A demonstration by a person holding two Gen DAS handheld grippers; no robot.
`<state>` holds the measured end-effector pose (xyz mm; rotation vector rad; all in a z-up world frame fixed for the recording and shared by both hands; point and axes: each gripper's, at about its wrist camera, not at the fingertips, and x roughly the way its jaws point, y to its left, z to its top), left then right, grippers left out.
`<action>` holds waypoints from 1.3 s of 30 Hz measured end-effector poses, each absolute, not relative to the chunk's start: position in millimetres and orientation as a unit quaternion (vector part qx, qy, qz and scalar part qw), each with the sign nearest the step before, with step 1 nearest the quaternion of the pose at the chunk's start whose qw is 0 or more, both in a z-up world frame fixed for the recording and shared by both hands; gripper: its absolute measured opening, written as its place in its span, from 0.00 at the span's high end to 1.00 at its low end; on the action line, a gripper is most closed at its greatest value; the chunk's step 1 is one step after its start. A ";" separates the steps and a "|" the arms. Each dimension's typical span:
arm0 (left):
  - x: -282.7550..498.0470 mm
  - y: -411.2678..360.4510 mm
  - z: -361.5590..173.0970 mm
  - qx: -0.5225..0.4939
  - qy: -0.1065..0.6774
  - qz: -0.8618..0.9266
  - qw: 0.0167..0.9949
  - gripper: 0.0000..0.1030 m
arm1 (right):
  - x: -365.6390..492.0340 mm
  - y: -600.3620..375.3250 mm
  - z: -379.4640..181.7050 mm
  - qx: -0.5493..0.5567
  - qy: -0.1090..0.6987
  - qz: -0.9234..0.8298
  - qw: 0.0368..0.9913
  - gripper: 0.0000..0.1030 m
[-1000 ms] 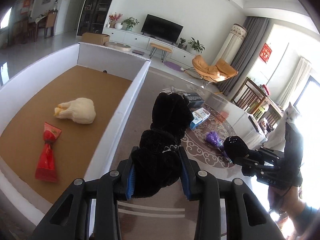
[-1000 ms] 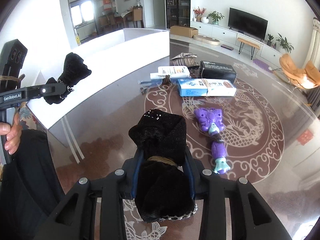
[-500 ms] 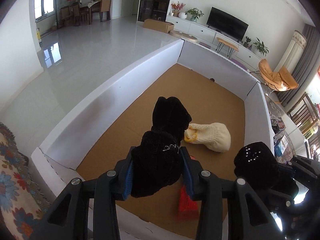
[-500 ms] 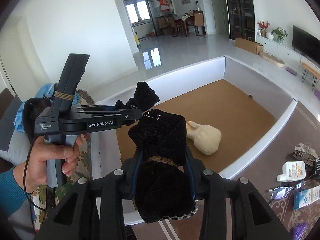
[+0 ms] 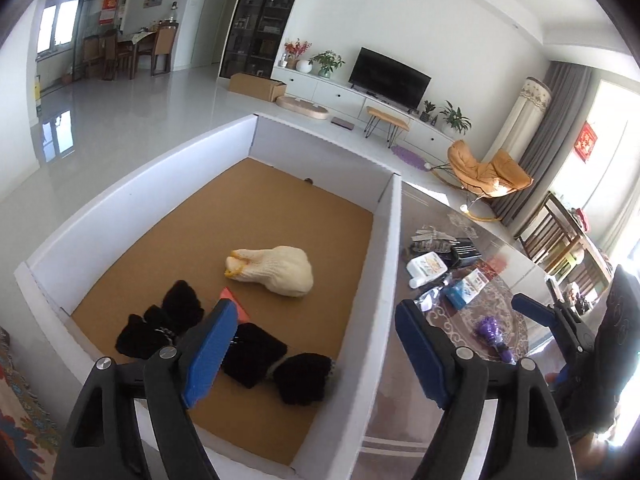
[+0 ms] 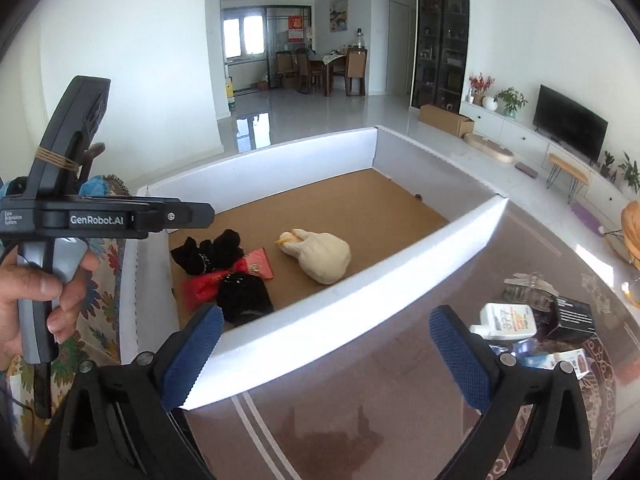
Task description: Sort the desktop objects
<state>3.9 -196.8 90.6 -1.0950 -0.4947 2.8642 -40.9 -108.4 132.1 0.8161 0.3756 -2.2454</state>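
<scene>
- Hovering over the near end of the large white-walled cardboard box [image 5: 384,264] with its brown floor, your left gripper [image 5: 316,354] has its blue-padded fingers [image 5: 208,344] spread wide; they have just been opening and nothing sits between them.
- Your right gripper [image 6: 324,354] is likewise wide apart, its fingers [image 6: 460,356] having just been opening, with only the box's near white wall and the glossy brown surface [image 6: 360,412] seen between them.
- The first black fuzzy knitted glove [image 5: 160,324] lies on the box floor in the near left corner.
- The second black fuzzy knitted glove [image 5: 276,362] lies beside it, nearer the box's right wall, partly over a red foil packet [image 6: 224,276].
- A cream knitted glove with yellow cuff trim [image 5: 276,272] rests near the middle of the box floor, apart from the black ones.
- Outside the box, to the right of its wall, a white flat bottle [image 6: 506,320], a black carton [image 6: 570,316], a blue-and-white carton [image 5: 466,290] and a purple plastic toy [image 5: 494,330] lie on the surface.
- Your left hand [image 6: 28,296] grips the left gripper's handle at the box's left end.
</scene>
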 end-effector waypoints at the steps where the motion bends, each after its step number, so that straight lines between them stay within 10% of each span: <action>1: 9.4 -176.1 94.5 -0.339 -0.157 0.927 0.039 0.08 | -35.5 -84.0 130.9 0.304 0.145 -0.879 0.339 0.00; 12: -12.0 8.6 10.4 -0.425 -0.112 0.885 0.156 0.00 | -3.7 80.2 25.0 0.416 0.134 -0.875 0.208 0.00; 39: -30.7 7.0 -46.6 -0.444 -0.078 0.887 0.101 0.00 | 3.4 90.6 0.4 0.443 0.110 -0.866 0.203 0.00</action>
